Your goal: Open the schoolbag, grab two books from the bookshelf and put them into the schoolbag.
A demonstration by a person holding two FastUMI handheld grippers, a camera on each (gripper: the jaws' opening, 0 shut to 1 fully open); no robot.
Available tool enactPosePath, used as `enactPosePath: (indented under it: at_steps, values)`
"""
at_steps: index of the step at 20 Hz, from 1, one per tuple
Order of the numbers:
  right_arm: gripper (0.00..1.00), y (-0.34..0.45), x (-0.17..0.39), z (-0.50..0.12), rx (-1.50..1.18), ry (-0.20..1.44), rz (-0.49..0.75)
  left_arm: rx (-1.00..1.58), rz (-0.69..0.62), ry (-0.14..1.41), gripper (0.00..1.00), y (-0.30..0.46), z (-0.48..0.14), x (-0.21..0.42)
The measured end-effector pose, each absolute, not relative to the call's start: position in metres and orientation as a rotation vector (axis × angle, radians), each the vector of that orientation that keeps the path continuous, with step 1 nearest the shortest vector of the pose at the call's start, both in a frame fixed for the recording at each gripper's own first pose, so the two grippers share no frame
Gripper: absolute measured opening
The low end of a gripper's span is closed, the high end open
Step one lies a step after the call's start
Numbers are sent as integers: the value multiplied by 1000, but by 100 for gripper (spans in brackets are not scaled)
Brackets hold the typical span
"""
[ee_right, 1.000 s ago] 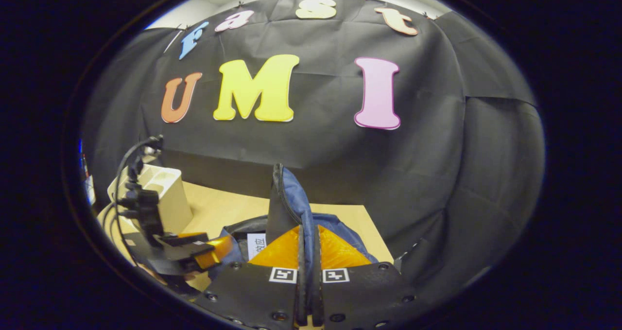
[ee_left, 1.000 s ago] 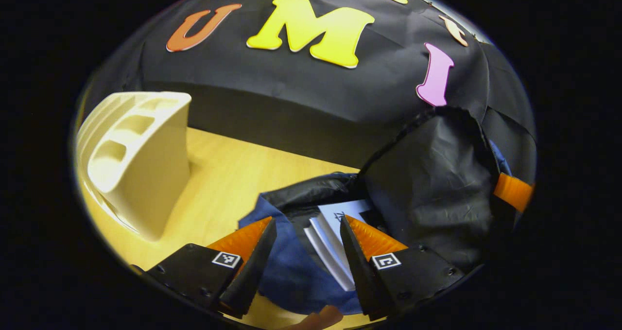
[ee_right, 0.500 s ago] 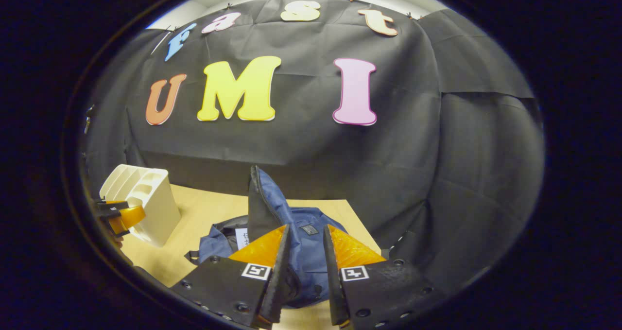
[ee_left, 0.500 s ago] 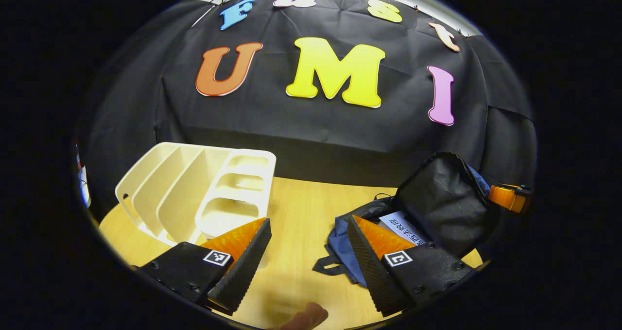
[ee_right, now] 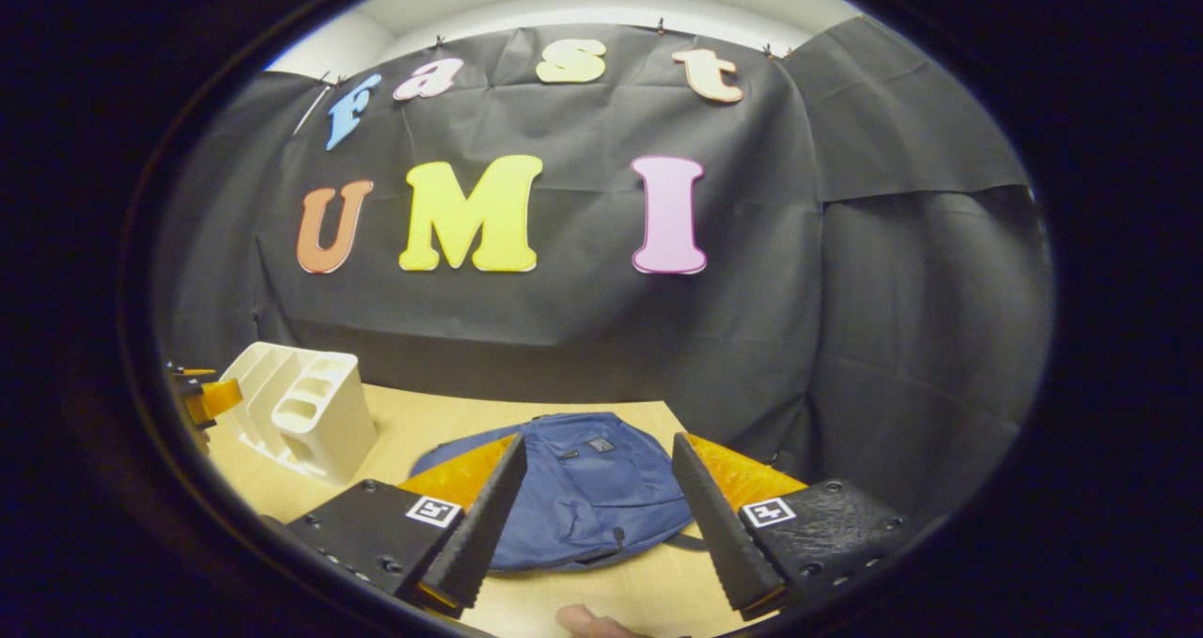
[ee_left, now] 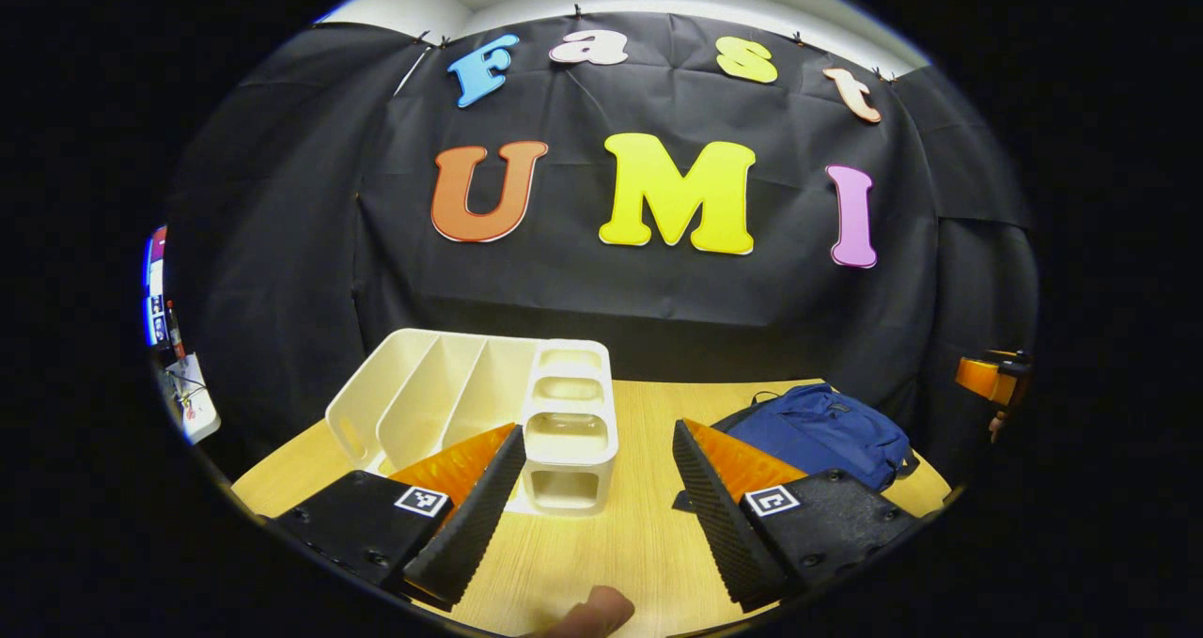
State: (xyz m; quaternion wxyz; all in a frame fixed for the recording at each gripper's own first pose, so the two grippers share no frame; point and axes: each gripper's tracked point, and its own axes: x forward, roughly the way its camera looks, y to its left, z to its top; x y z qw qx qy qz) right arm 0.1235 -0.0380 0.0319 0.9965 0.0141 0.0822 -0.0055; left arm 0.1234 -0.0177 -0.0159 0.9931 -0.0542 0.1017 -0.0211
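- The blue schoolbag [ee_right: 578, 488] is lying flat on the wooden table [ee_right: 451, 412], with its flap down over the top.
- In the left gripper view the schoolbag [ee_left: 818, 431] is sitting off to the right side, near the table's edge.
- No books are showing outside the bag, so I think they are both tucked inside and the job is nearly done.
- The cream bookshelf [ee_left: 489, 403] is standing well apart from the bag, on the other side of the table, and its slots are looking empty.
- In the right gripper view the bookshelf [ee_right: 305, 412] is sitting far to the left.
- The right gripper [ee_right: 592, 506] is hanging above the bag with its fingers spread wide, and it is holding nothing.
- The left gripper [ee_left: 592, 492] is hanging above the table just in front of the bookshelf, with its fingers spread wide too, and it is also holding nothing.
- A fingertip [ee_left: 592, 612] of the person is peeking in at the bottom of the left gripper view.
- The step now looks like pulling both grippers away from the things.
- To do it well, lift each gripper straight up and back, so no finger is catching a strap [ee_right: 681, 544] or bumping the light bookshelf.
- Keep the fingers wide so nothing is getting dragged along.
- If the flap needs closing, press it down gently and flat.
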Motion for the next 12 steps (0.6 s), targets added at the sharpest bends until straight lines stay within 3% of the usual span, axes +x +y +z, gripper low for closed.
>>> enactPosePath:
  at_steps: [3, 6, 12]
  values:
    - [97, -36, 91, 34, -5, 132, -21, -109, -17, 172, 98, 1, -11, 103]
    - [94, -32, 72, 31, -21, 118, -15, -98, -38, 180, 98, 3, -19, 89]
    - [96, -36, 84, 18, 15, 97, -44, -58, 15, 162, 98, 44, -29, 82]
